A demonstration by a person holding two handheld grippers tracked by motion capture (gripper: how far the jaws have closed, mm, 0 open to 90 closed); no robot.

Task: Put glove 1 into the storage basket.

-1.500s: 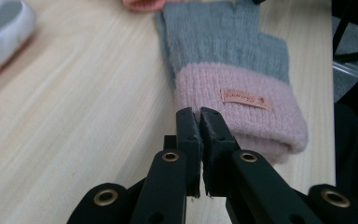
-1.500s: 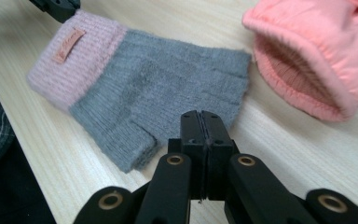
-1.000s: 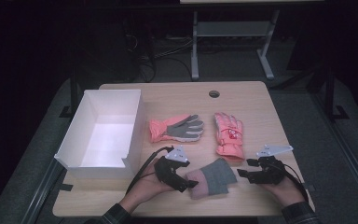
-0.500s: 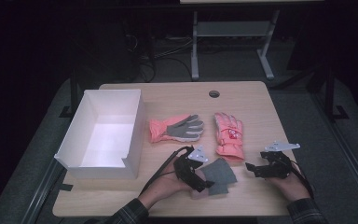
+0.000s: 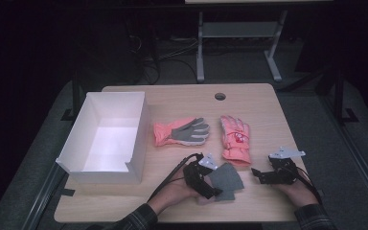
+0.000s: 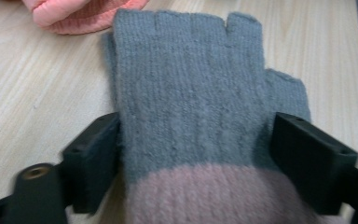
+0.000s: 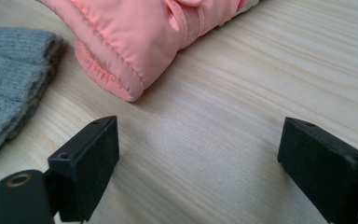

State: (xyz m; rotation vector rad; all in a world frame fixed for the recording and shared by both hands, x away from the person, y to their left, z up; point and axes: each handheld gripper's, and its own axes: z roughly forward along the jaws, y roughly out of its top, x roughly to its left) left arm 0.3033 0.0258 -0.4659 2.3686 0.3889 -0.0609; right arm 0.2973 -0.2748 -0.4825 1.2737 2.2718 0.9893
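Now, a pinch to finish: left claw (image 5: 212,187) wide, jaws just closing a little, straddling the grey glove (image 6: 191,102) near its cuff, pads at the knit's two edges without visibly squeezing. Best to bunch the soft wool evenly between both pads and grip well behind the finger stubs, so nothing slips out on lifting. Right claw (image 5: 258,175) empty, jaws just opening, resting apart over bare worktop (image 5: 182,96). Fingerless knit, grey with a dusty-pink cuff, flat by the worktop's front edge, just beside the pink padded glove (image 5: 235,139).
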